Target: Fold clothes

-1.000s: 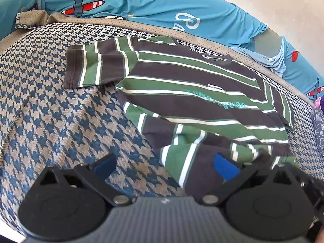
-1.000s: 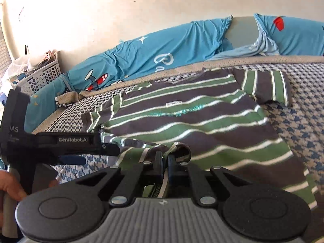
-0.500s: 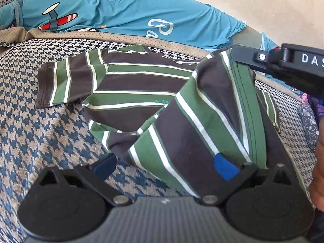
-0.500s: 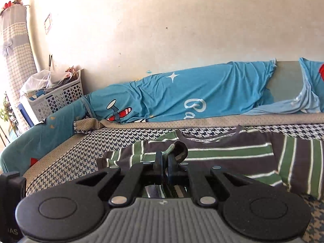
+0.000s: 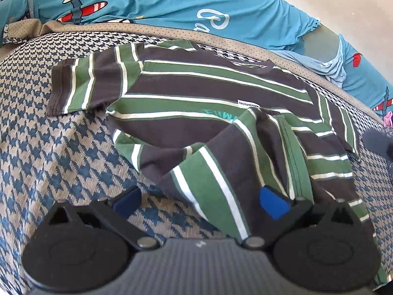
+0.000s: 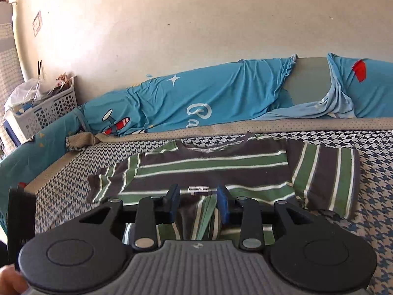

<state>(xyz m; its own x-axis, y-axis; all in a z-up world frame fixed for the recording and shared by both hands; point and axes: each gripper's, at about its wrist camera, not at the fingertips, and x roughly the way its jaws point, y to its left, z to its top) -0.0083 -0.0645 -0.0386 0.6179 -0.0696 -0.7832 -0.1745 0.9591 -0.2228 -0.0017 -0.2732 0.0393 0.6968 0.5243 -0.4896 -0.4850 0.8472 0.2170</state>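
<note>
Left wrist view shows a short-sleeved T-shirt in dark brown, green and white stripes (image 5: 211, 91) lying on a bed covered with a blue-and-tan houndstooth woven cover (image 5: 49, 152). On the chest sits a small white woven label with tiny dark letters too small to read surely, and below it teal printed letters, partly hidden, that begin "EUW". The lower hem of the shirt is folded up toward the chest in a soft, rumpled ridge. The left hand-held gripper (image 5: 200, 200) stands wide open, its blue pads far apart; the folded cloth lies over its right finger and is not pinched.

Behind the bed runs a tan dotted border strip, then a turquoise jersey sheet (image 5: 172, 2) printed with a red-and-white propeller plane, white stars and white script that starts "Pa".

The right wrist view alone shows the cream plaster wall (image 6: 196, 36) and a white perforated plastic laundry basket (image 6: 46, 113) at the far left, stuffed with bags. It also shows both sleeves spread flat. The right hand-held gripper (image 6: 199, 204) has its jaws opening; a bunched fold of the striped cloth sits between the blue pads, loose rather than squeezed. A dark block of the other tool stands at the left edge of that view.
</note>
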